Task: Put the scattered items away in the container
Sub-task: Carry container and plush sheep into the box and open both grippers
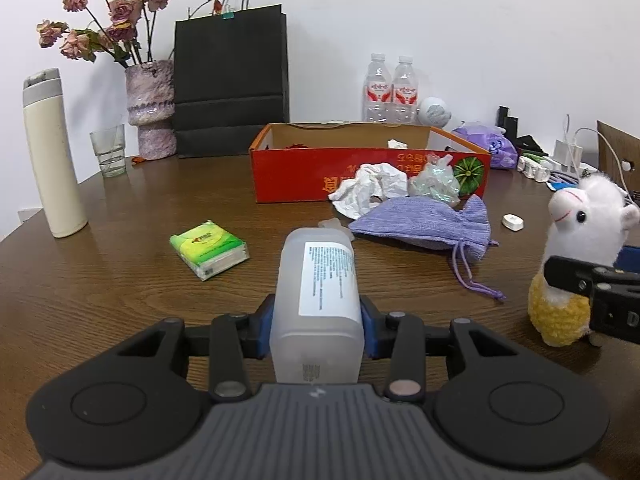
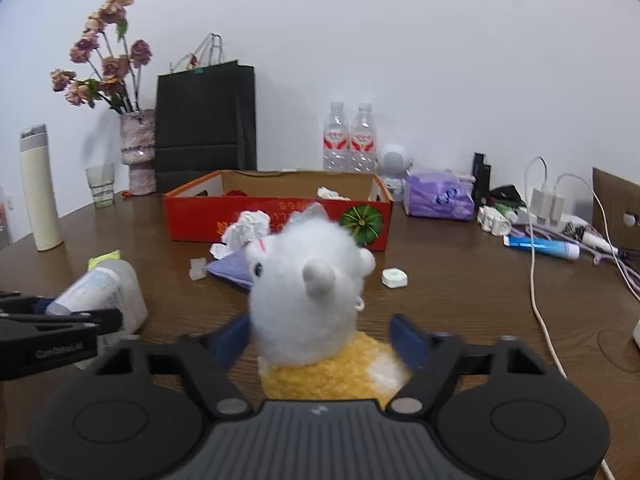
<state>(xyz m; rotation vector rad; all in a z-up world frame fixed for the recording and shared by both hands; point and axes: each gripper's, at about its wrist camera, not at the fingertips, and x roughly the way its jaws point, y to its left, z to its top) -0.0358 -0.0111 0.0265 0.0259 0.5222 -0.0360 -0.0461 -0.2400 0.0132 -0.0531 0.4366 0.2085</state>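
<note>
My left gripper [image 1: 316, 320] is shut on a frosted white bottle [image 1: 316, 280] with a printed label, held low over the wooden table. A white and yellow plush alpaca [image 2: 308, 280] stands on the table between the blue pads [image 2: 408, 340] of my right gripper [image 2: 320, 340]. The jaws flank it with a gap at the right pad. The red cardboard box [image 1: 296, 176] lies beyond, with crumpled paper inside. Before it lie crumpled white paper [image 1: 372, 188], a clear wrapper [image 1: 434, 182], a purple drawstring pouch [image 1: 424, 224], a green tissue pack [image 1: 208, 248] and a small white piece [image 1: 513, 222].
A cream thermos [image 1: 52, 160], a glass [image 1: 108, 152], a vase of dried roses [image 1: 152, 112] and a black paper bag [image 1: 232, 80] line the back left. Two water bottles [image 1: 390, 88] stand behind the box. Chargers, cables [image 2: 552, 200] and a blue tube [image 2: 540, 246] crowd the right.
</note>
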